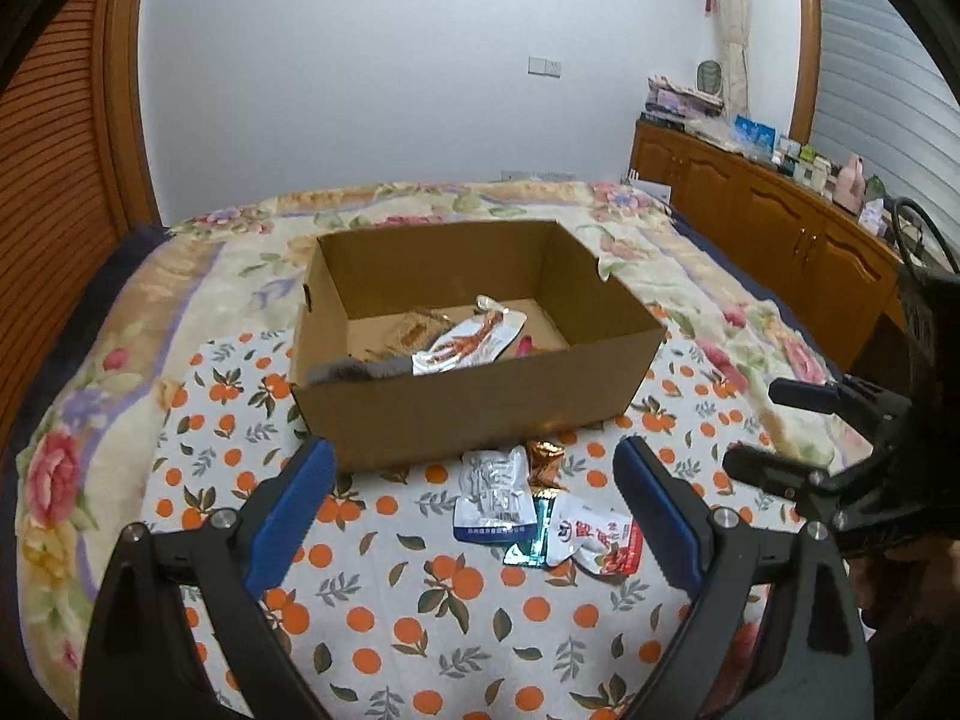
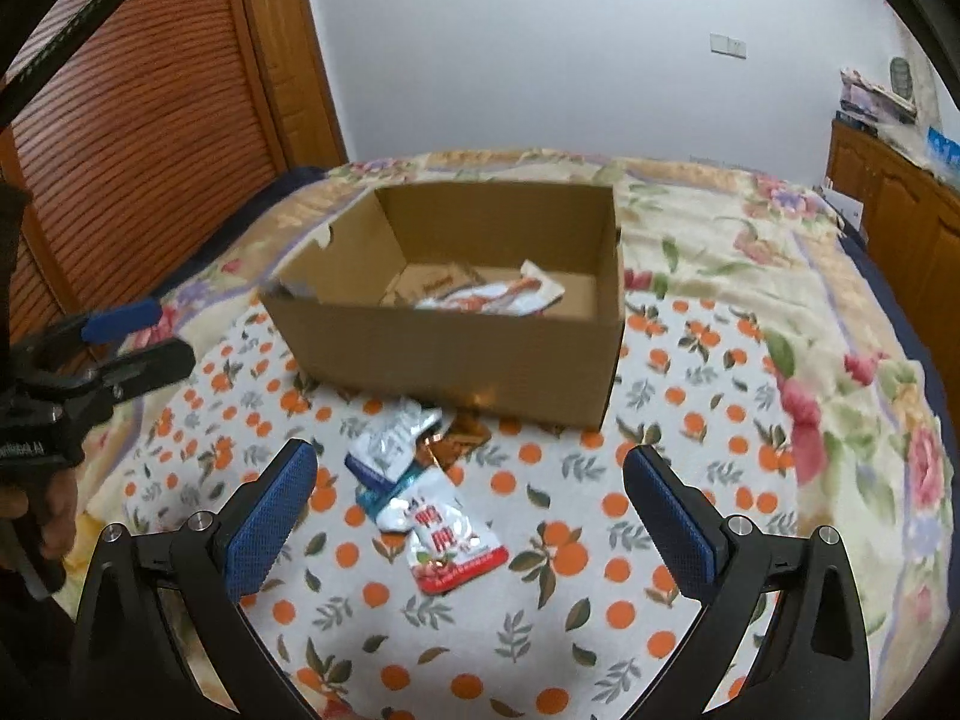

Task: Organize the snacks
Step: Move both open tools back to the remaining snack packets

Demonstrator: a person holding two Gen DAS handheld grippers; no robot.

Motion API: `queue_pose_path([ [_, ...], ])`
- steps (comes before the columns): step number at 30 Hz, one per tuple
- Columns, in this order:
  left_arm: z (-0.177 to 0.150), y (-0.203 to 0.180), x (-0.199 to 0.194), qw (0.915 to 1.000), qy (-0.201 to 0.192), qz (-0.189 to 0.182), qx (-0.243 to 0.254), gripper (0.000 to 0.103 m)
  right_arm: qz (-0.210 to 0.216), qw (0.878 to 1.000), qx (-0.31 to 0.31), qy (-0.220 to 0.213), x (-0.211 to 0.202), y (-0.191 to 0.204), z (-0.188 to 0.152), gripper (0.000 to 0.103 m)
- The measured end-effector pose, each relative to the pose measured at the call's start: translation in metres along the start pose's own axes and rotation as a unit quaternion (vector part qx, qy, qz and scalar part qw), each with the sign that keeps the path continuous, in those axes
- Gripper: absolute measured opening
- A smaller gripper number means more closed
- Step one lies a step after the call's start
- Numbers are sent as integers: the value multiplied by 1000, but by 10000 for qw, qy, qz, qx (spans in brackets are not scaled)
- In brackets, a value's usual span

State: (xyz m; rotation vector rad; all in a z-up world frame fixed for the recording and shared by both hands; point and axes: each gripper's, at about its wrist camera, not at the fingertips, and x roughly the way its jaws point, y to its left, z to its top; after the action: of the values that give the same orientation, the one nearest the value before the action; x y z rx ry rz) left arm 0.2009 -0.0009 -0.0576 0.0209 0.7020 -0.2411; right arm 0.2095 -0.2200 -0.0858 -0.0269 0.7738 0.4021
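An open cardboard box (image 1: 468, 414) (image 2: 450, 354) stands on an orange-print cloth on a bed. Inside it lie a silver-and-red packet (image 1: 474, 342) (image 2: 498, 297) and a brown packet (image 1: 420, 330) (image 2: 432, 285). A small pile lies in front of the box: a silver-blue packet (image 1: 495, 495) (image 2: 390, 435), a copper wrapper (image 1: 543, 462) (image 2: 456, 438), a teal packet (image 1: 531, 540) and a white-red packet (image 1: 600, 543) (image 2: 447, 540). My left gripper (image 1: 474, 450) (image 2: 173, 330) is open above the pile, touching nothing. My right gripper (image 2: 469, 457) (image 1: 753, 423) is open to its right, also with nothing in it.
The orange-print cloth (image 1: 420, 600) lies on a floral blanket (image 1: 72, 450) covering the bed. A slatted wooden door (image 2: 150, 120) stands at the left. A wooden cabinet (image 1: 780, 228) loaded with items runs along the right. A hand (image 2: 54, 516) holds the left gripper.
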Motion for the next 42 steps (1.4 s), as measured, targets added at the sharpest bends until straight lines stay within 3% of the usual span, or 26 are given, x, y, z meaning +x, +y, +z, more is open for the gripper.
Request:
queue_pose_path([
  [4, -6, 1, 16, 9998, 148, 95, -91, 94, 9, 9997, -159, 184, 24, 4, -17, 103],
  [8, -12, 5, 30, 9994, 251, -147, -192, 94, 157, 9991, -213, 325, 45, 6, -26, 103],
  [16, -23, -2, 61, 9965, 811, -221, -38, 94, 305, 9971, -304, 626, 74, 12, -38, 103],
  [23, -29, 7, 79, 9924, 1103, -357, -402, 94, 372, 9960, -241, 780, 85, 9, -43, 103],
  [37, -31, 10, 93, 9916, 1201, -381, -284, 97, 410, 9903, -342, 1285, 122, 7, -60, 102],
  [42, -33, 12, 97, 9909, 1284, -309, -254, 97, 366, 9883, -456, 1410, 134, 9, -64, 97],
])
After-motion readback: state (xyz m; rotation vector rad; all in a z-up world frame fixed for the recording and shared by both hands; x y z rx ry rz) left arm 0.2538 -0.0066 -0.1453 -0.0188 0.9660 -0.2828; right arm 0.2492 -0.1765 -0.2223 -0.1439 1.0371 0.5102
